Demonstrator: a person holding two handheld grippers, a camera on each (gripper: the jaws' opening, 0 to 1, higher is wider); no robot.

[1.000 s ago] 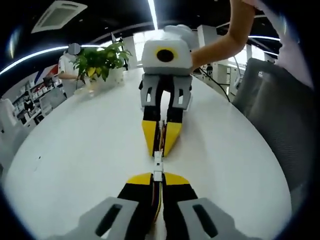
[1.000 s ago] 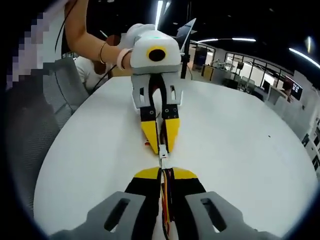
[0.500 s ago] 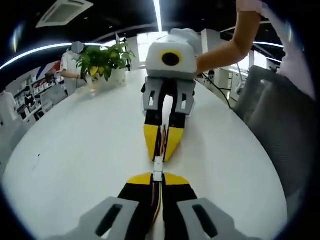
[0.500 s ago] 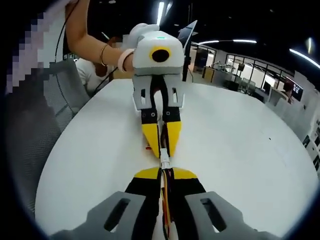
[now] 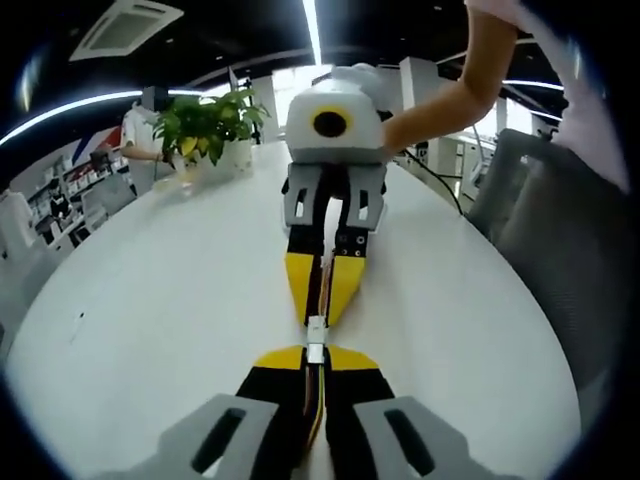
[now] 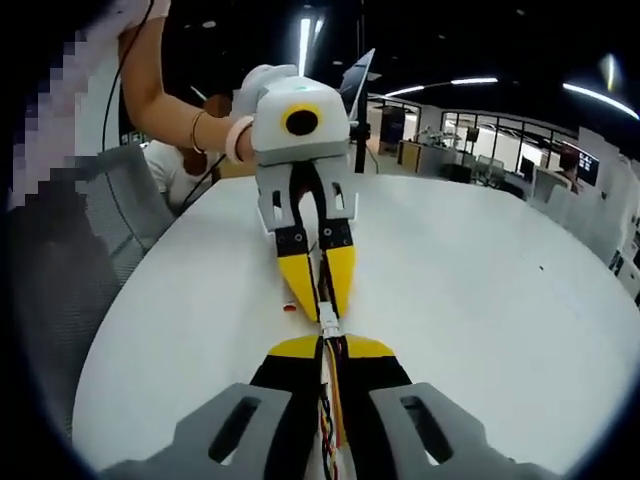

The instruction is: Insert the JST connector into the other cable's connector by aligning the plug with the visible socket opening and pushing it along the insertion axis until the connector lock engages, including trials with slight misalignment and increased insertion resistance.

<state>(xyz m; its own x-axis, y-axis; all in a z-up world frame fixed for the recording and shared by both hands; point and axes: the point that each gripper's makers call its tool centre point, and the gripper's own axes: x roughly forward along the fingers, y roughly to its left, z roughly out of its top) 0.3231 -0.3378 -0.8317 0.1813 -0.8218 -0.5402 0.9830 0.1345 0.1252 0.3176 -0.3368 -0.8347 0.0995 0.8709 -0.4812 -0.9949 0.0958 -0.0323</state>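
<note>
White JST connector (image 5: pixel 316 337) is sitting between the two claws, tip to tip above the white desk (image 5: pixel 150 300). Left claw (image 5: pixel 316 356) is pinching its cable (image 5: pixel 316 400), jaws closed down on the coloured wires. Right claw (image 5: pixel 320 318) is facing it, jaws narrowed to a point, gripping the other cable (image 5: pixel 324 280). In the right gripper view the connector (image 6: pixel 327 325) is bridging both claw tips. Potted plant (image 5: pixel 205 125) is standing at the far desk edge.
</note>
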